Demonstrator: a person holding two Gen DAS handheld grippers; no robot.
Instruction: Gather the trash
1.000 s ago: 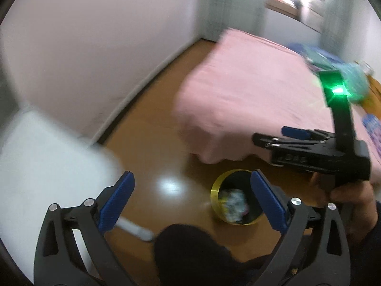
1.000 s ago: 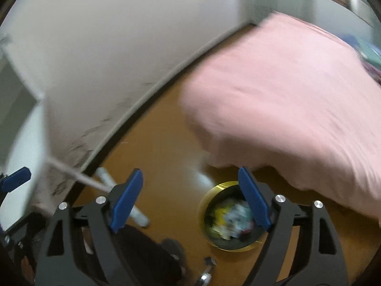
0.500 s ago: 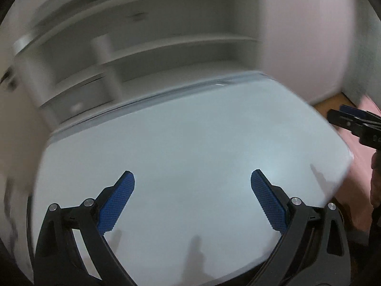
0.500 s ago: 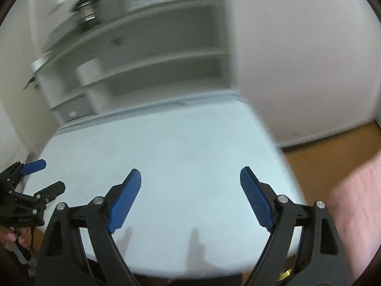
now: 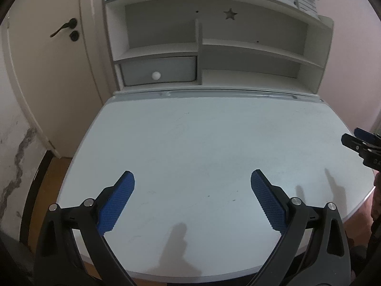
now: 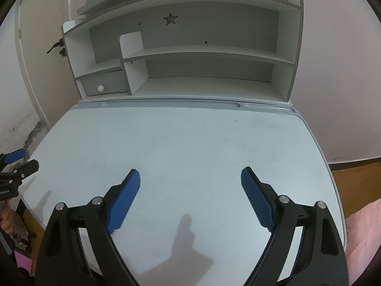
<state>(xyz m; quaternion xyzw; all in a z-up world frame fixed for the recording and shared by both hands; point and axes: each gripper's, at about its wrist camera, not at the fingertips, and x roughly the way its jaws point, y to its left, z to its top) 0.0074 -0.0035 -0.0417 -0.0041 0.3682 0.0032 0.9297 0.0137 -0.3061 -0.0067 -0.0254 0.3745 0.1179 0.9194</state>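
Both grippers, left gripper point(image 5: 192, 190) and right gripper point(image 6: 190, 188), hang spread and empty over the white desk point(image 5: 202, 143), no trash in either view; best sweep the shelf unit point(image 6: 202, 54) and desk edges slowly before reaching.

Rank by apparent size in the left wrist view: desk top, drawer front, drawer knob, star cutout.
1. desk top, by far the largest.
2. drawer front.
3. star cutout and drawer knob: look about alike, so unranked. The star sits further back, so it may really be bigger.
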